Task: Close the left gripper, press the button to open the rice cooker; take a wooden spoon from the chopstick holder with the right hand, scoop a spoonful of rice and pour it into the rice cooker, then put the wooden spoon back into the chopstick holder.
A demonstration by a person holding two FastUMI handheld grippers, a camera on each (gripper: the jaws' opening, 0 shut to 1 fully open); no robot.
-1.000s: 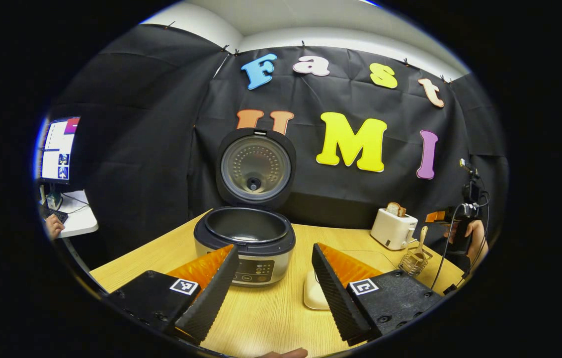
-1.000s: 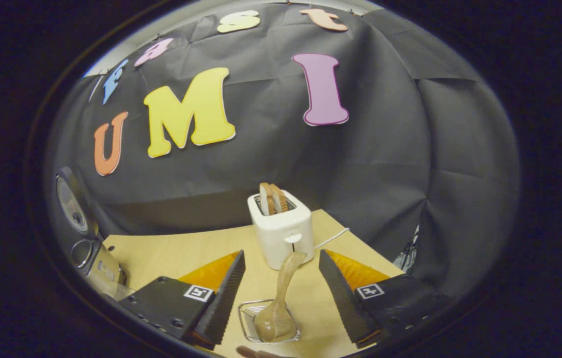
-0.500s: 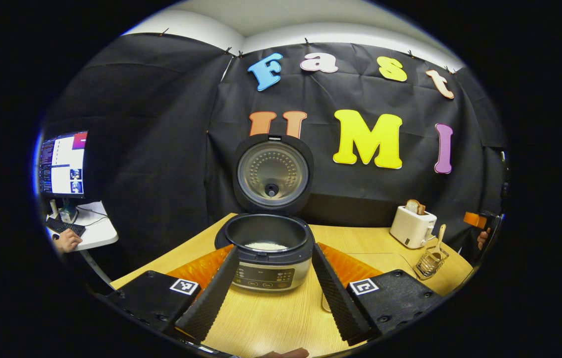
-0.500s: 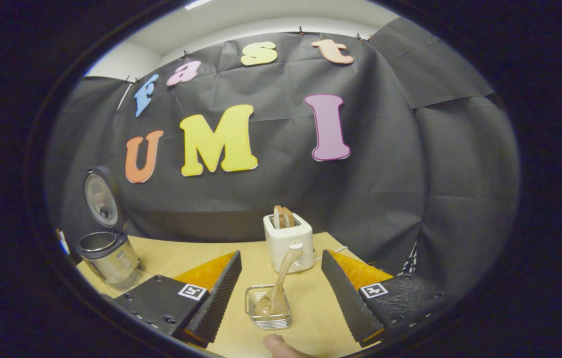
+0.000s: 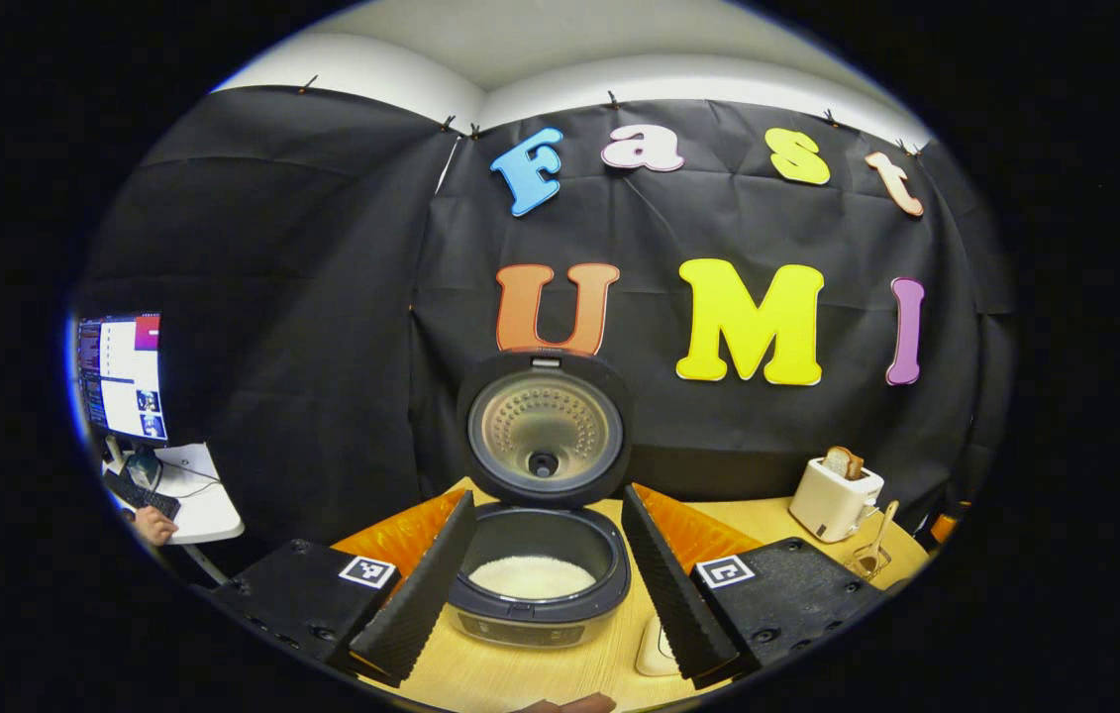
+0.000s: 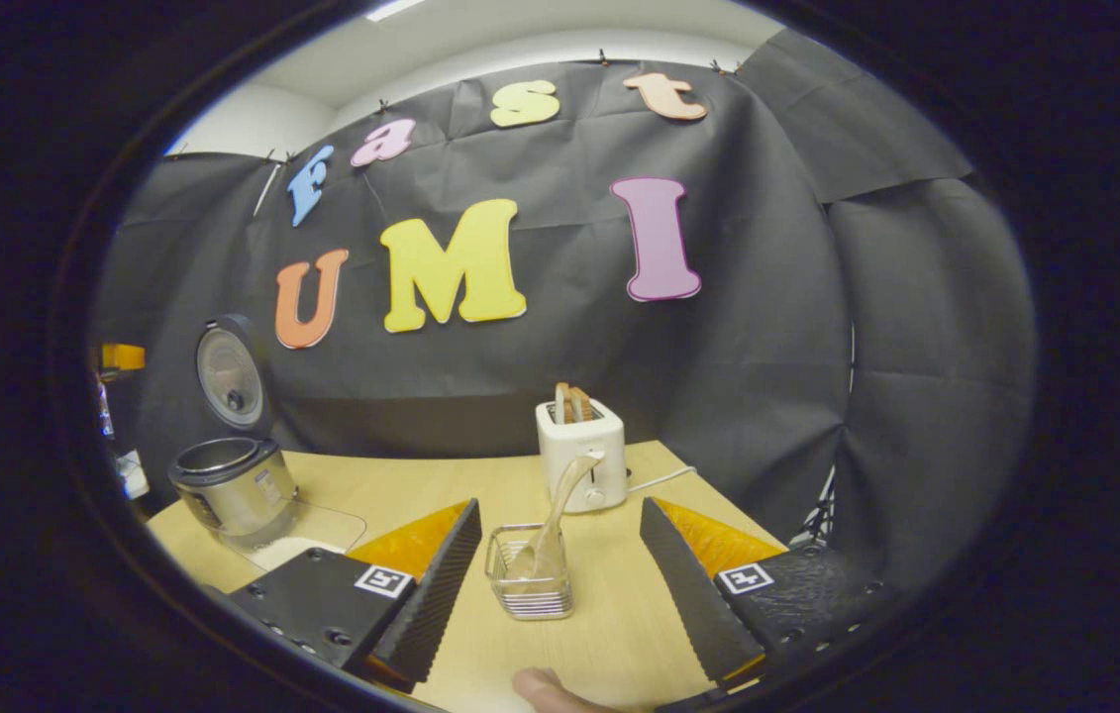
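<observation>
The rice cooker [image 5: 535, 604] stands open on the wooden table, lid [image 5: 545, 431] upright, with white rice in its pot. My left gripper [image 5: 548, 495] is open, its fingers framing the cooker from the near side and holding nothing. In the right gripper view, the wooden spoon [image 6: 564, 495] leans in the wire chopstick holder [image 6: 530, 586], bowl down. My right gripper [image 6: 560, 507] is open, with the holder a little ahead between its fingers, untouched. The cooker [image 6: 235, 487] shows there at the far left. The spoon [image 5: 879, 535] and holder [image 5: 865, 564] also sit at the right of the left gripper view.
A white toaster [image 6: 580, 456] with bread stands just behind the holder, its cord trailing right. A white dish [image 5: 657, 654] lies right of the cooker. A monitor [image 5: 121, 378] and a side desk with a person's hand [image 5: 153, 525] are at the far left. A thumb [image 6: 540, 685] shows below.
The left gripper has risen and swung until the cooker sits centred low between its fingers. The right gripper has drawn back from the holder, leaving the spoon in it.
</observation>
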